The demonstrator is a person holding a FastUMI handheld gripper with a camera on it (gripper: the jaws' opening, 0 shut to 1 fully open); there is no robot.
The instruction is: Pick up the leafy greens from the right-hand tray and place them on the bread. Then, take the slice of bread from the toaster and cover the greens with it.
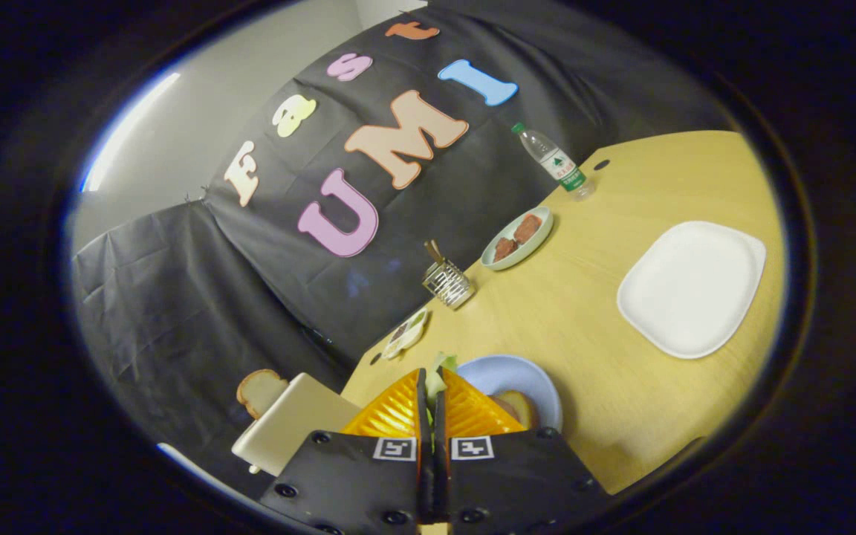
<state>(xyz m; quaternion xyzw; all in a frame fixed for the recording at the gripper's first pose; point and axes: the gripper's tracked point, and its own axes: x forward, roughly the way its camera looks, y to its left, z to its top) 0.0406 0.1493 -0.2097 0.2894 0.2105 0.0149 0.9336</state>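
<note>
My gripper (432, 386) is shut on the leafy greens (439, 371), a pale green leaf pinched between the two fingers and poking out past their tips. Just beyond and beside the fingers lies a light blue plate (524, 375) with a slice of bread (519, 407) on it, partly hidden by one finger. On the other side of the fingers stands a cream toaster (294, 431) with a slice of bread (258, 391) sticking out of its top.
On the wooden table (584, 312) lie a large white tray (692, 286), a pale green dish with brown meat pieces (517, 236), a metal wire holder (446, 281), a small dish (406, 333) and a water bottle (553, 160) near the far edge.
</note>
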